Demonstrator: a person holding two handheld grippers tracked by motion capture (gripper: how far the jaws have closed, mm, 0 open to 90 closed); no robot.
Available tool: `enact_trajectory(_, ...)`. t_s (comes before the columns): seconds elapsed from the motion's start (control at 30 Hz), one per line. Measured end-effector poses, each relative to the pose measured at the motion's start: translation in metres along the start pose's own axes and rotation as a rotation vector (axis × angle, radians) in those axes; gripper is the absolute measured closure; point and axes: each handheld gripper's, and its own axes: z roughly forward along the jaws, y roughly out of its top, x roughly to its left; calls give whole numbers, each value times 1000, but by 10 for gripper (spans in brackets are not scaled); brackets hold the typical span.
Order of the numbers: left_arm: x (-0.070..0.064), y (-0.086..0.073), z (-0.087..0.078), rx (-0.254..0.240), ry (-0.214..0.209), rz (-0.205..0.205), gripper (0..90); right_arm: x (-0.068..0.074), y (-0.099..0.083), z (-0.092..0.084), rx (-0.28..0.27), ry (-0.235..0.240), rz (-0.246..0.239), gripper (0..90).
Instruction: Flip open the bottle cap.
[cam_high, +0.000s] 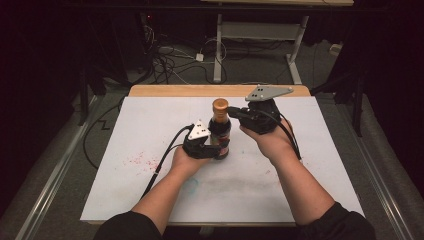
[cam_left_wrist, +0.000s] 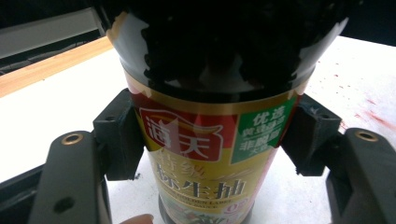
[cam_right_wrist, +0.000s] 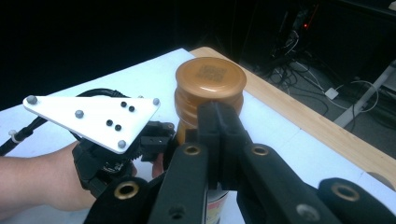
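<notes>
Left gripper clamped round upright soy sauce bottle at table centre, right gripper at three o'clock, jaws pressed together beside copper cap

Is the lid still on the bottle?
Yes, on. The brown cap sits on the upright bottle, which the left gripper holds.

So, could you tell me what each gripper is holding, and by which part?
The left gripper clamps the bottle around its labelled body. The right gripper is shut beside the cap, holding nothing.
</notes>
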Motion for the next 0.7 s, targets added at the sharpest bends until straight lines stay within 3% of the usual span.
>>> enact_trajectory(0.03,-6,0,5,-77,-12,-89,305,0,0,0,3,0,-1,900)
enact_trajectory(0.13,-7,0,5,-76,-7,-93,306,1,2,0,10,-5,-6,900)
enact_trajectory(0.17,-2,0,2,-27,7,-39,306,2,2,0,9,-6,-6,900)
enact_trajectory(0.2,-7,-1,5,-76,-13,-80,306,1,2,0,1,-10,-6,900)
enact_trajectory(0.23,-3,-2,0,14,-6,51,306,-1,3,-5,-79,5,22,900)
enact_trajectory(0.27,-21,-3,11,-145,-35,-111,305,-5,8,-14,-149,25,65,900)
enact_trajectory(0.3,-16,-4,7,-65,-18,-10,303,-4,17,-21,-171,21,52,900)
enact_trajectory(0.33,-15,-3,8,-67,-8,-28,301,-3,23,-25,-178,-1,29,900)
enact_trajectory(0.4,-12,-2,7,-66,-8,-51,299,-8,25,-30,-174,3,44,900)
enact_trajectory(0.43,-6,0,4,-76,-12,-100,298,-9,23,-31,-164,-3,44,900)
enact_trajectory(0.5,-6,-1,4,-75,-18,-85,296,-10,18,-32,-131,-8,32,900)
enact_trajectory(0.53,0,-1,-1,10,-6,24,295,-11,14,-31,-120,-3,31,900)
enact_trajectory(0.63,2,-1,-1,-1,-9,3,293,-10,4,-26,-83,2,24,900)
enact_trajectory(0.67,-6,-1,5,-86,-23,-95,293,-9,2,-24,-71,3,24,900)
enact_trajectory(0.7,1,-1,-1,1,-10,6,292,-9,-1,-22,-61,10,24,900)
